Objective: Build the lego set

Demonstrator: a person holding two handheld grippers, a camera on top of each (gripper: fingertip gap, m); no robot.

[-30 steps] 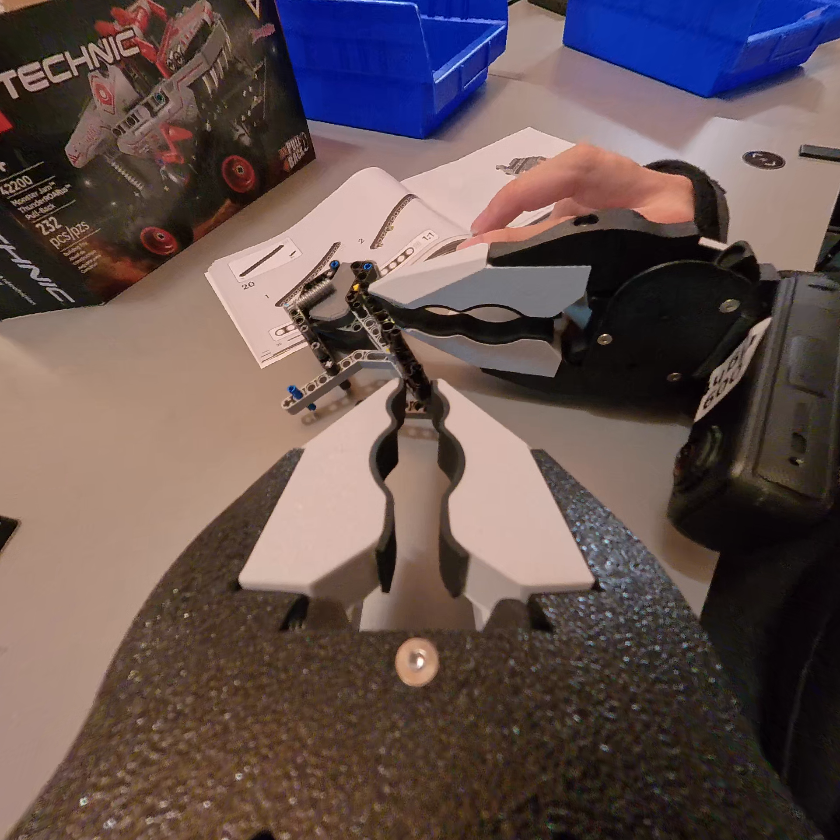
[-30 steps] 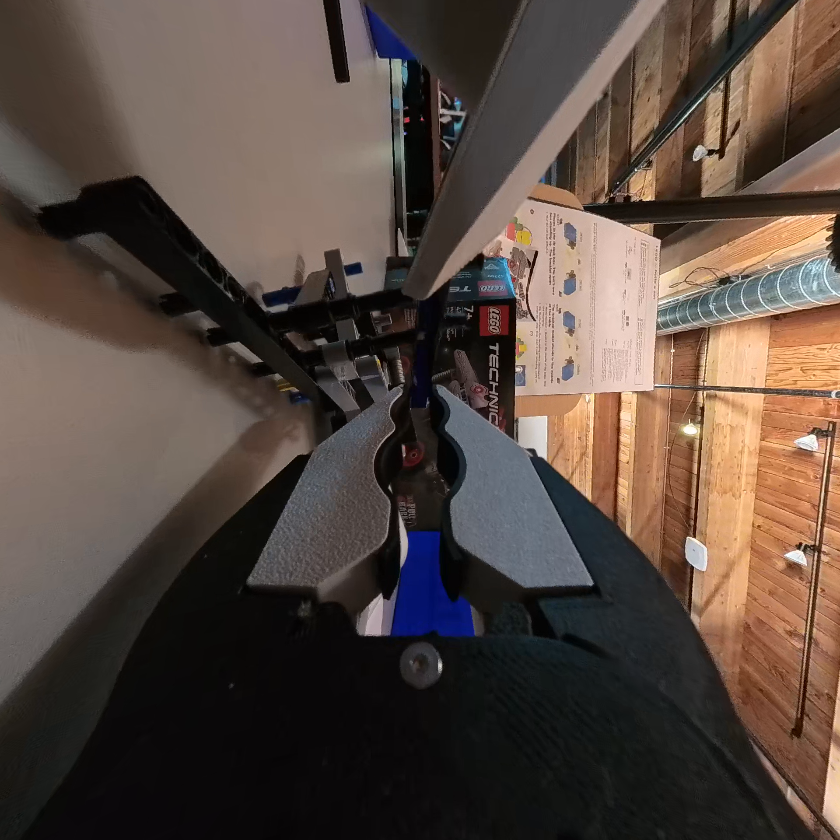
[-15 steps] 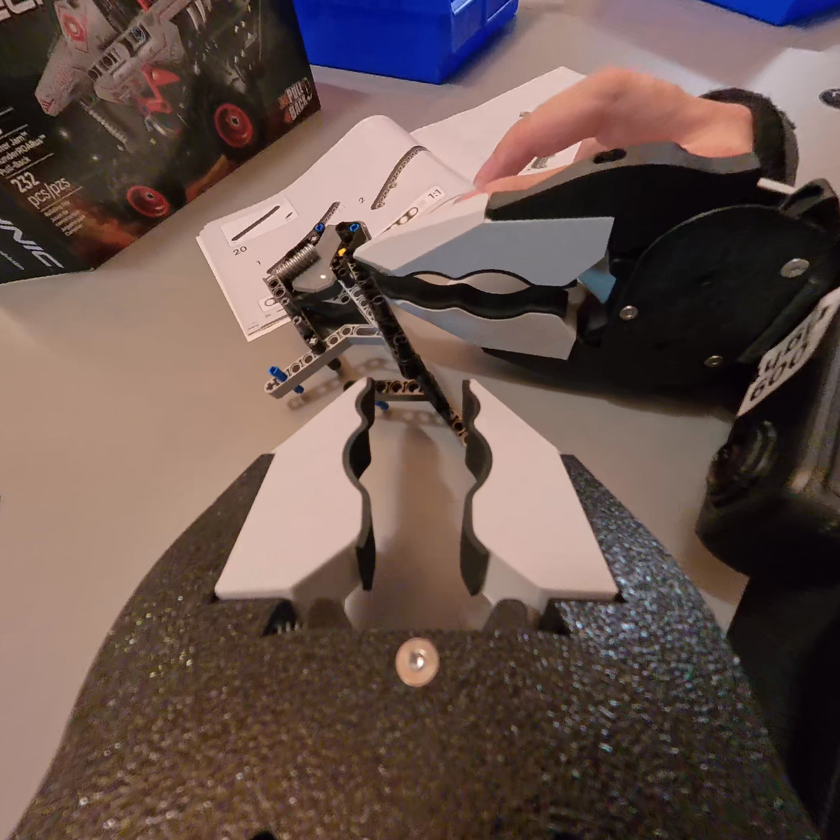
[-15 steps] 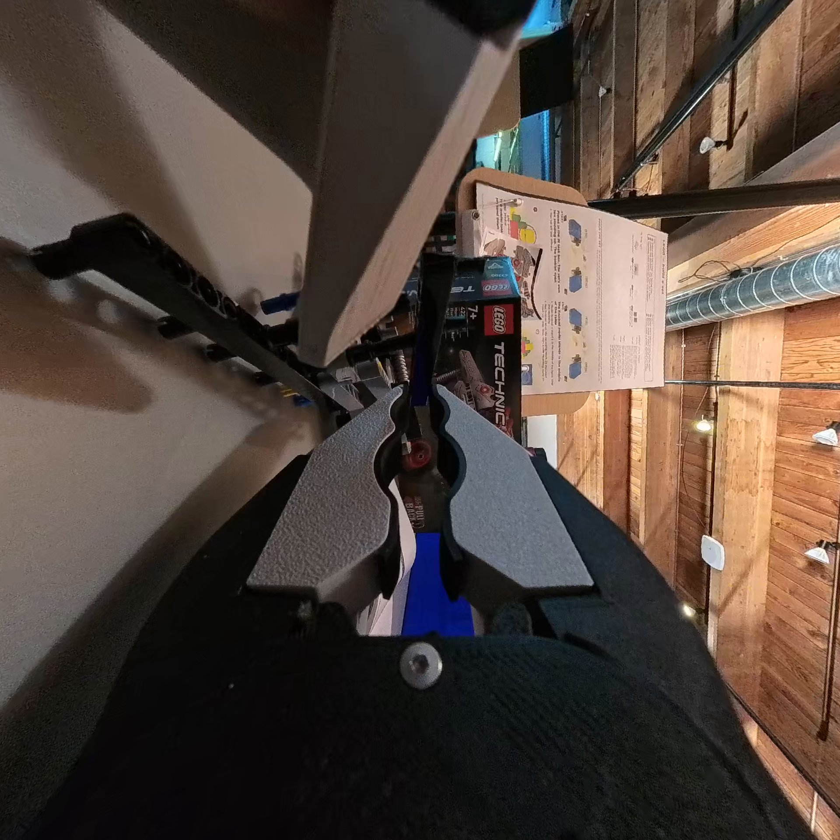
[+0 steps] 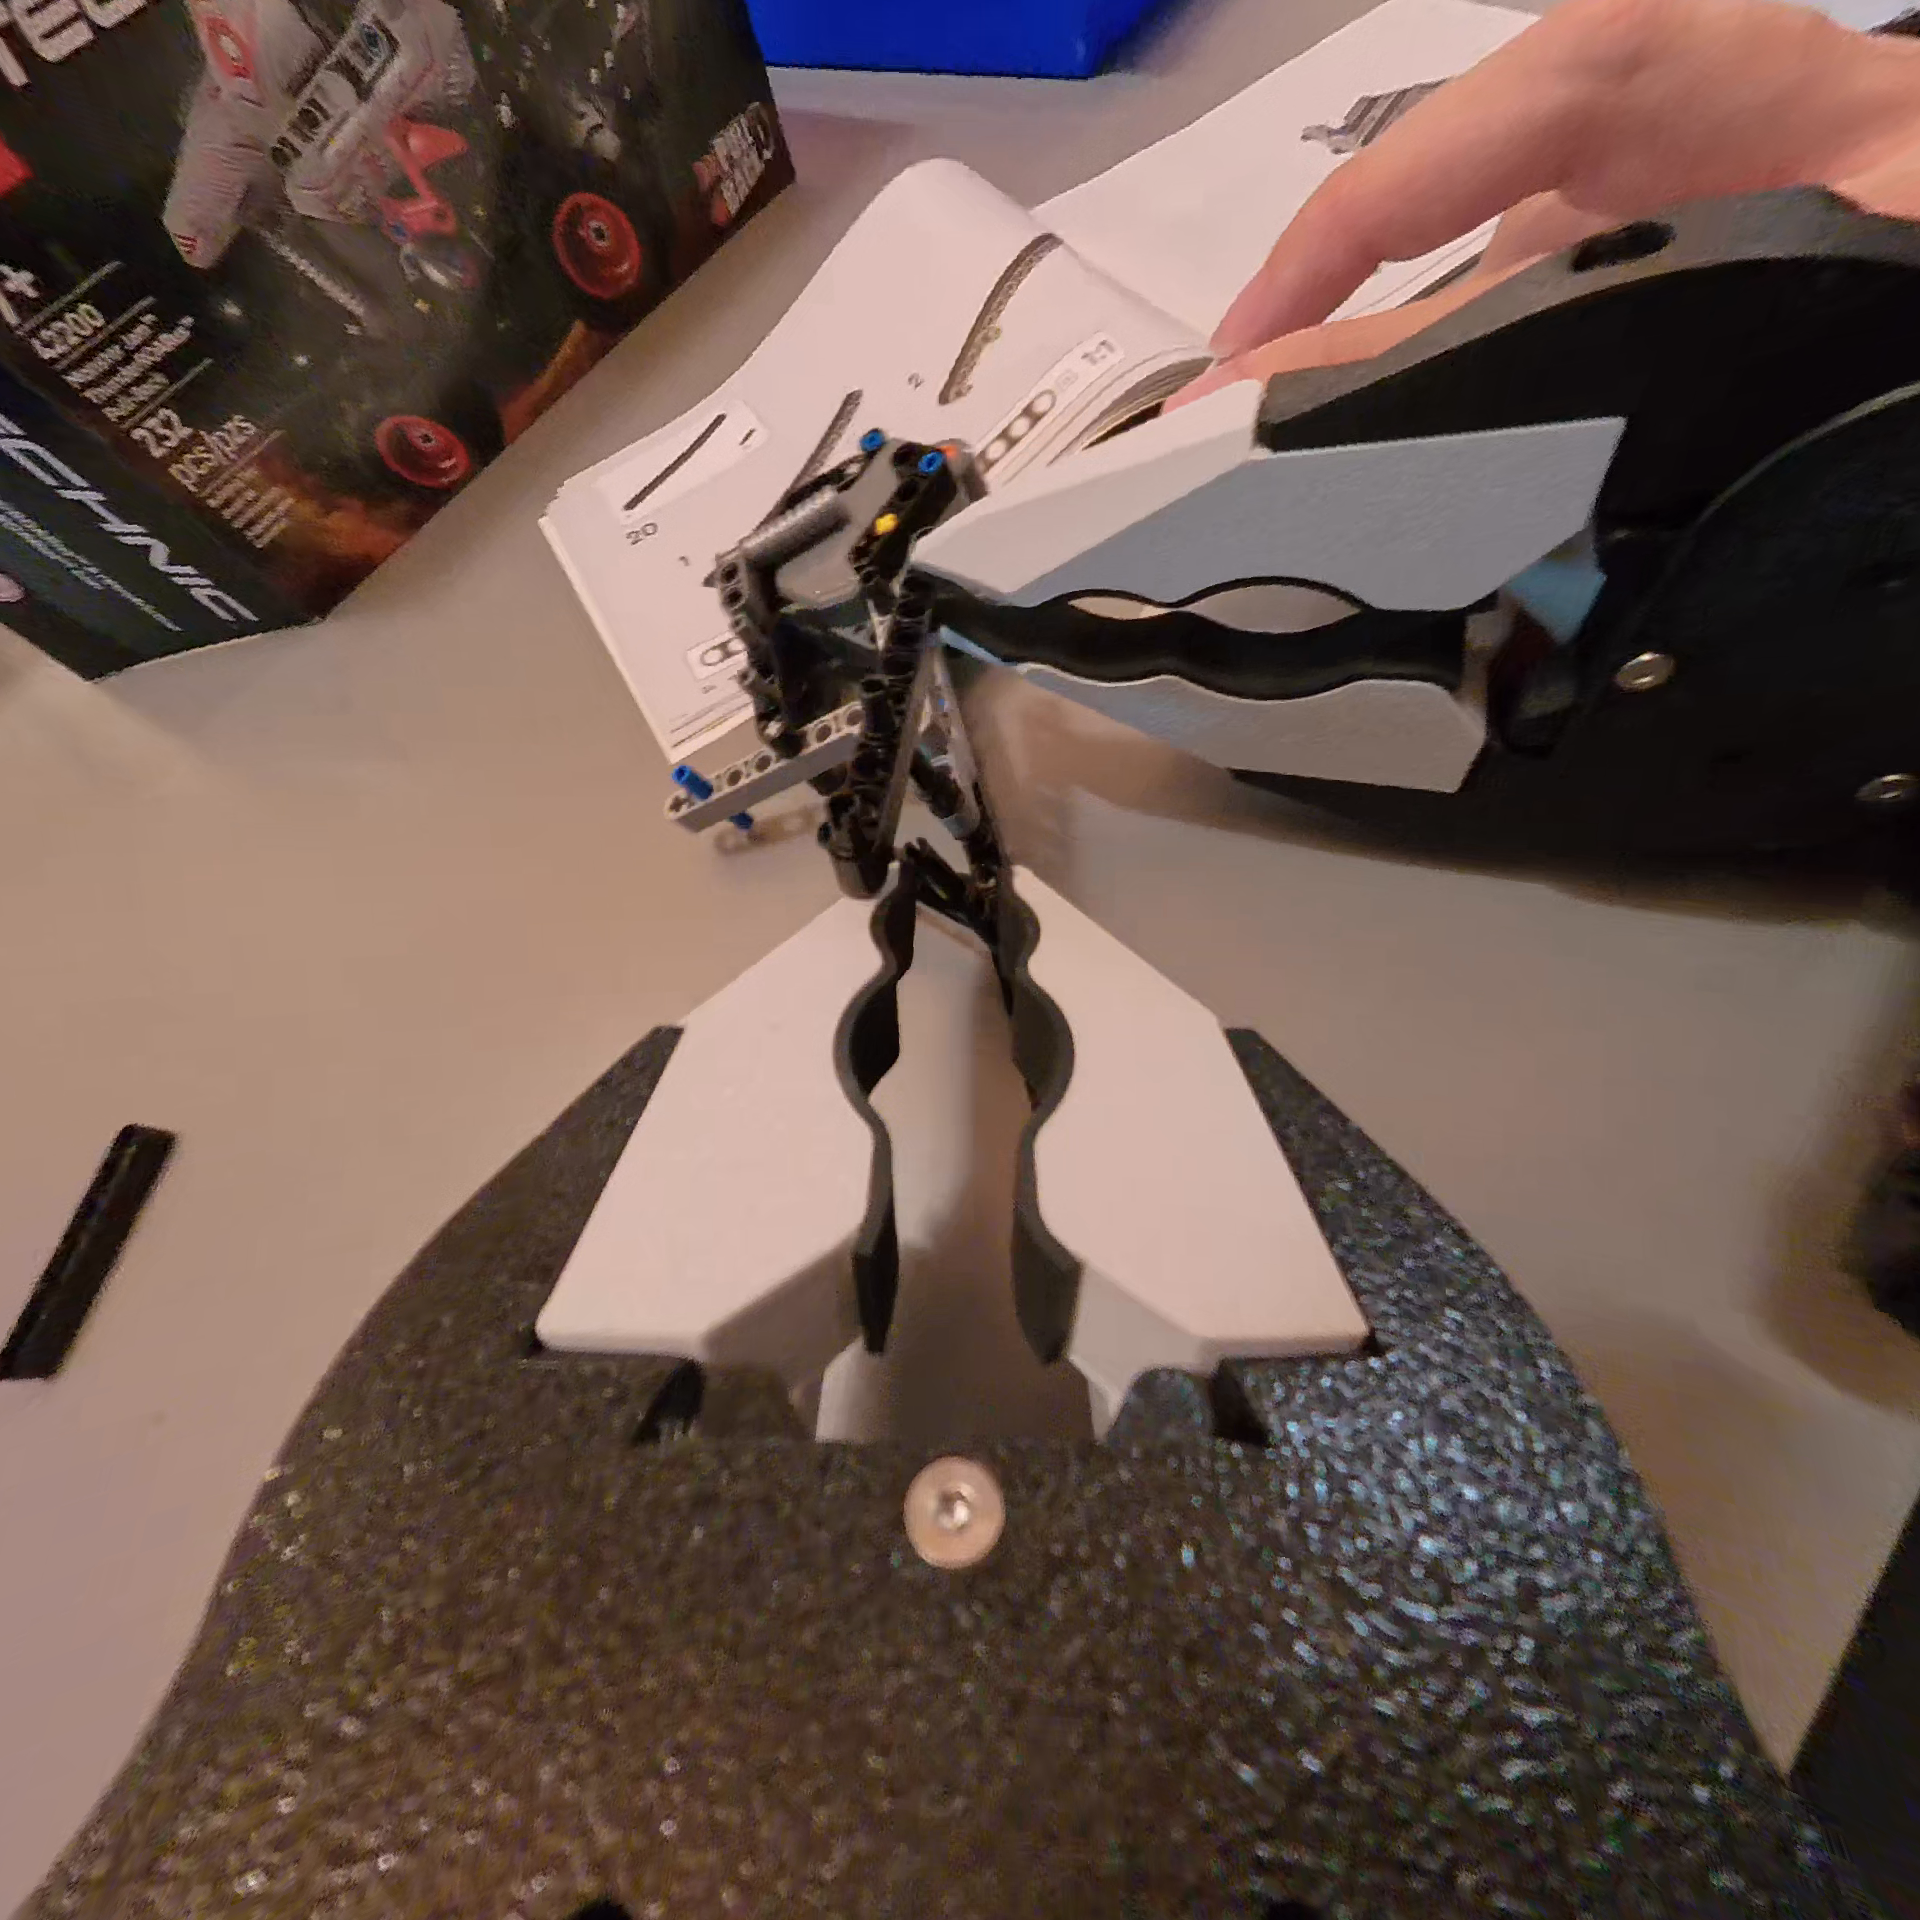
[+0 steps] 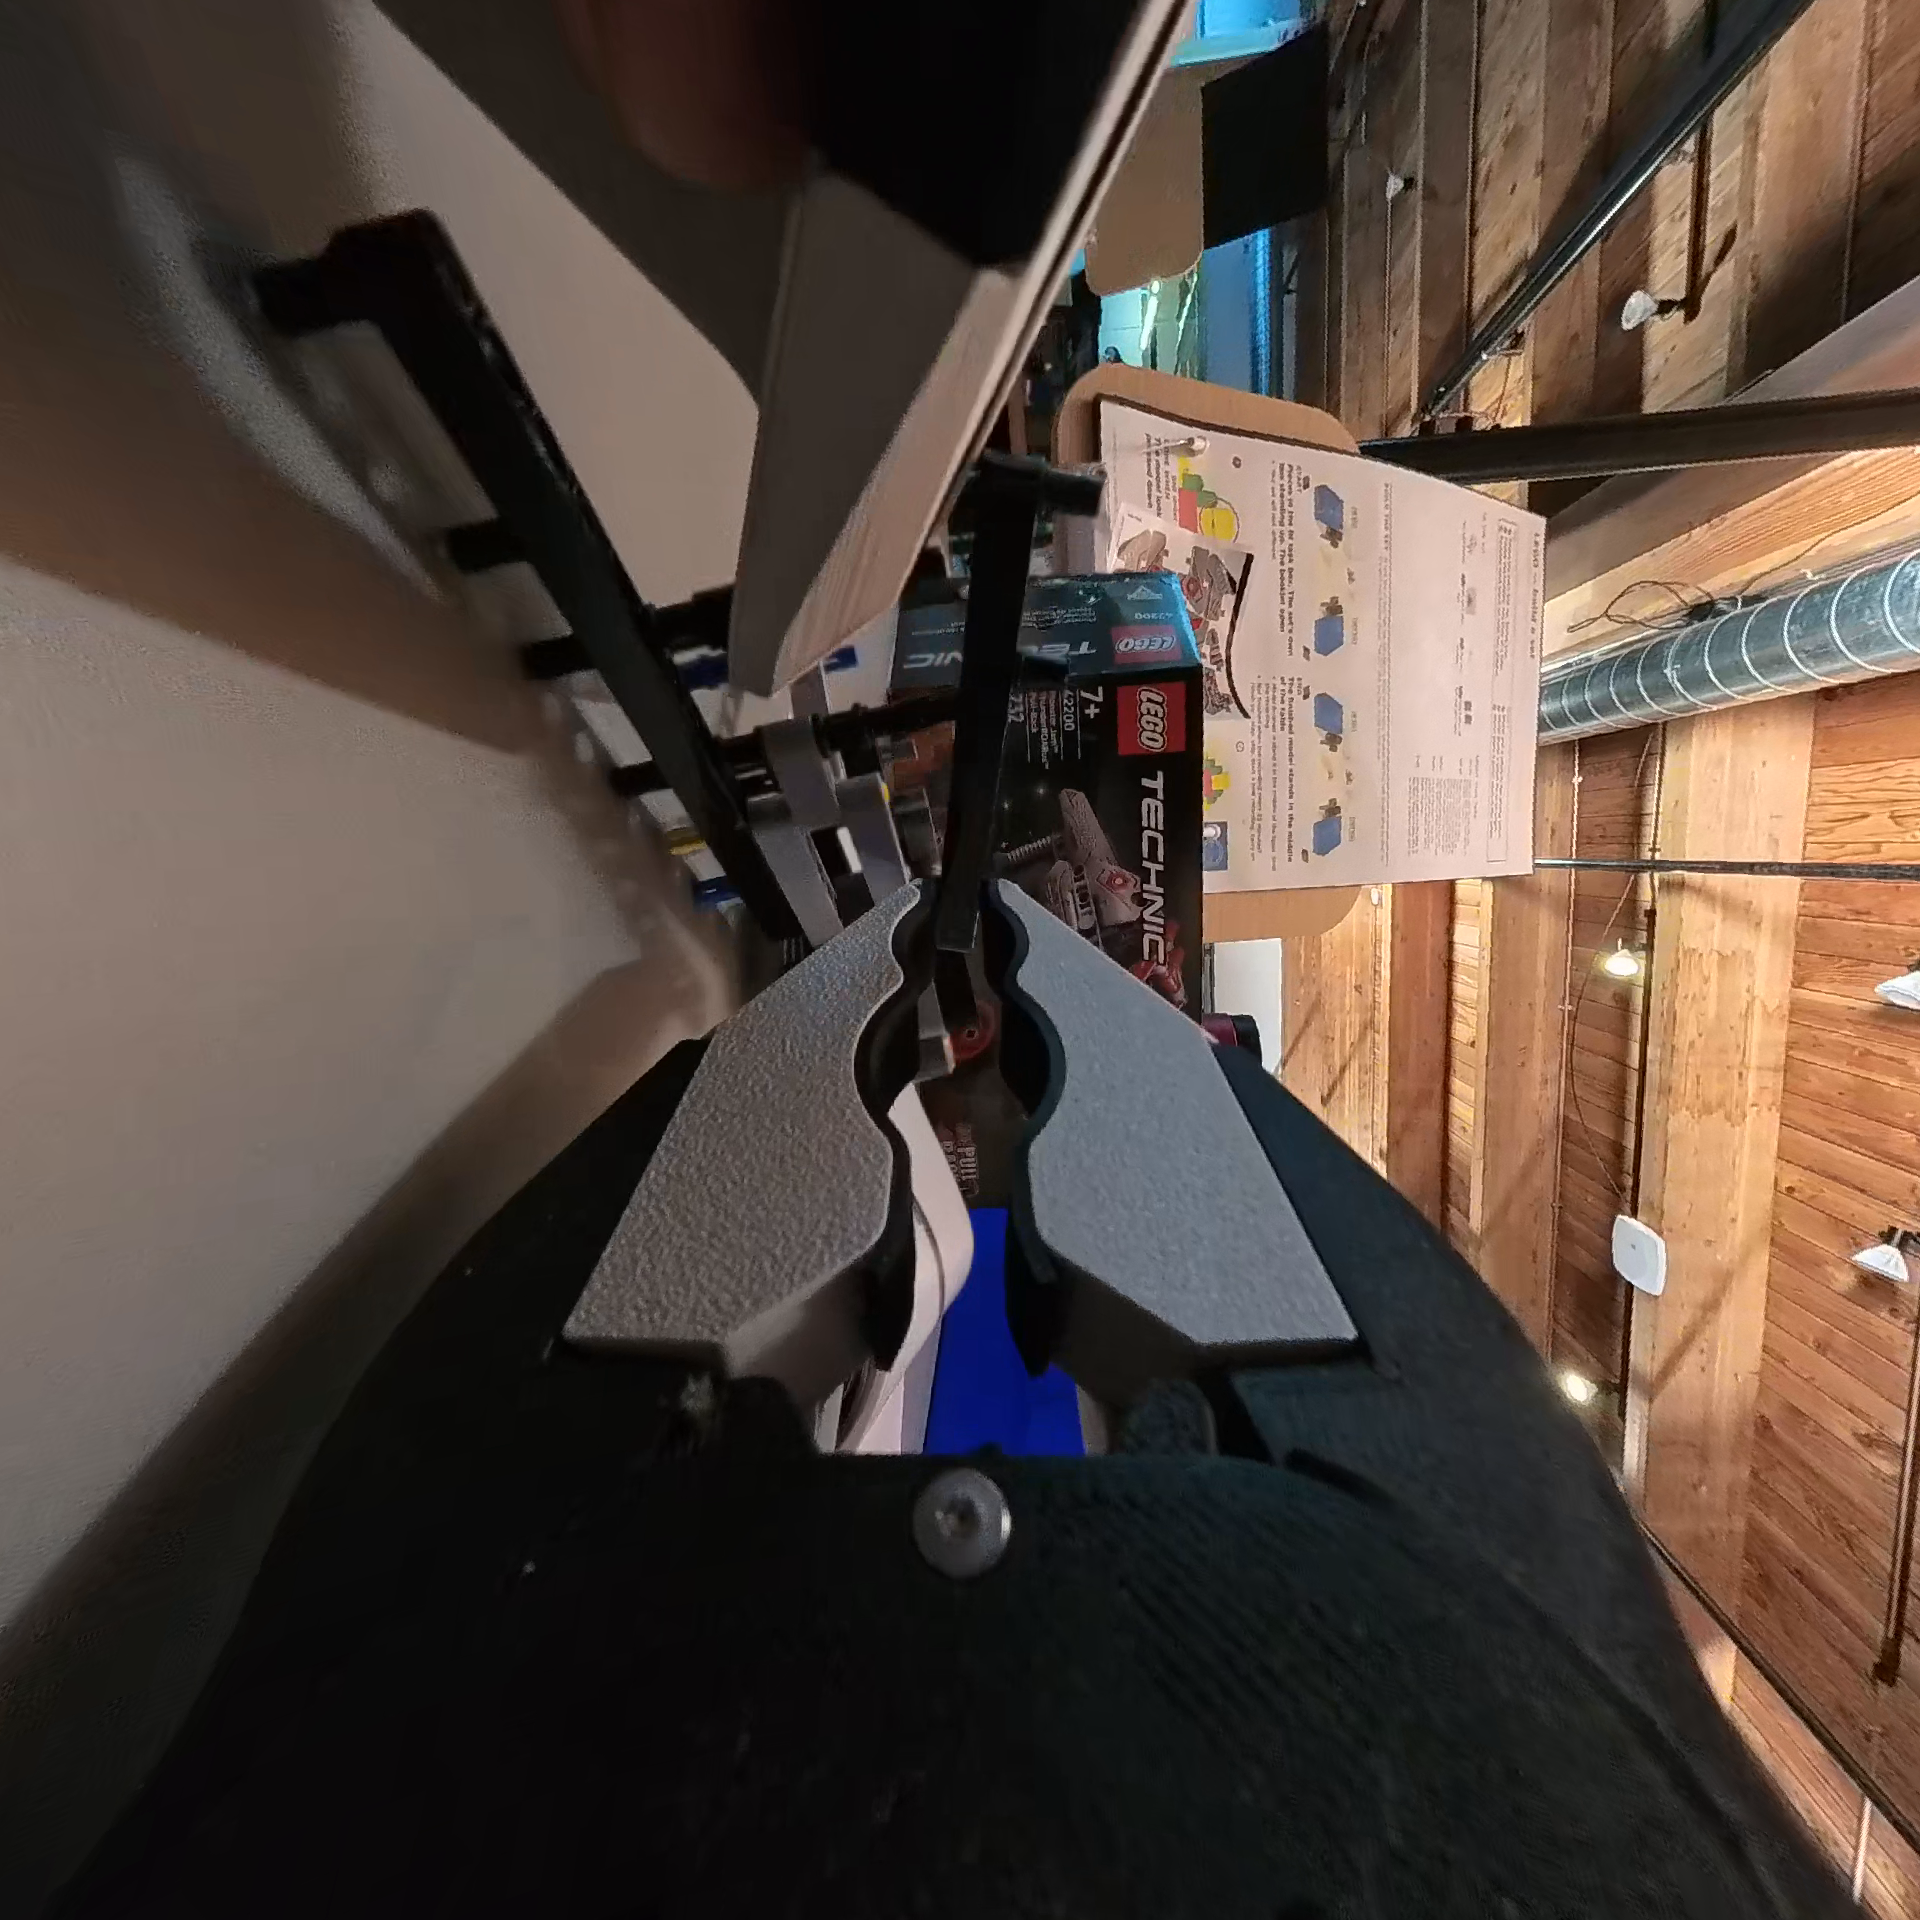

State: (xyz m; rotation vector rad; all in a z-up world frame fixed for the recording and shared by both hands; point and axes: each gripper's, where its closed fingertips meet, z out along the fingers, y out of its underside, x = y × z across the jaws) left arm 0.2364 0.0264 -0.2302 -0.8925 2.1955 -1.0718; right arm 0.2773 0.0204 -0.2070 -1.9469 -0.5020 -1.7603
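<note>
A: Where's the lego assembly (image 5: 862, 665) right now?

B: Lifted just above the grey table (image 5: 312, 935), in front of the open instruction booklet (image 5: 935, 312). It's a frame of black beams with a grey block and a spring near the top, and a light grey beam with blue pins sticking out at lower left.

A: Who's got hold of it?

B: Both tools. The right gripper (image 5: 940, 623) comes in from the right, turned on its side, and its jaws are pinched together on a black beam of the frame. A hand (image 5: 1558, 156) wraps its black body.

A: And the left gripper (image 5: 951, 904)?

B: Its grey fingers (image 5: 748, 1143) point straight at the lower end of the frame. The tips are nearly together around a thin black beam that runs down between them, so it looks clamped on the assembly; the frame is a bit blurred there.

A: What does the right wrist view add?

B: That camera is rolled sideways. A black beam (image 6: 977, 748) stands between the right gripper (image 6: 961, 914) tips, gripped. The left tool's grey finger (image 6: 883, 468) cuts across the top.

A: Anything else around?

B: The set's box (image 5: 312, 260) stands at upper left, and a black strip (image 5: 83, 1247) lies on the table at far left
</note>
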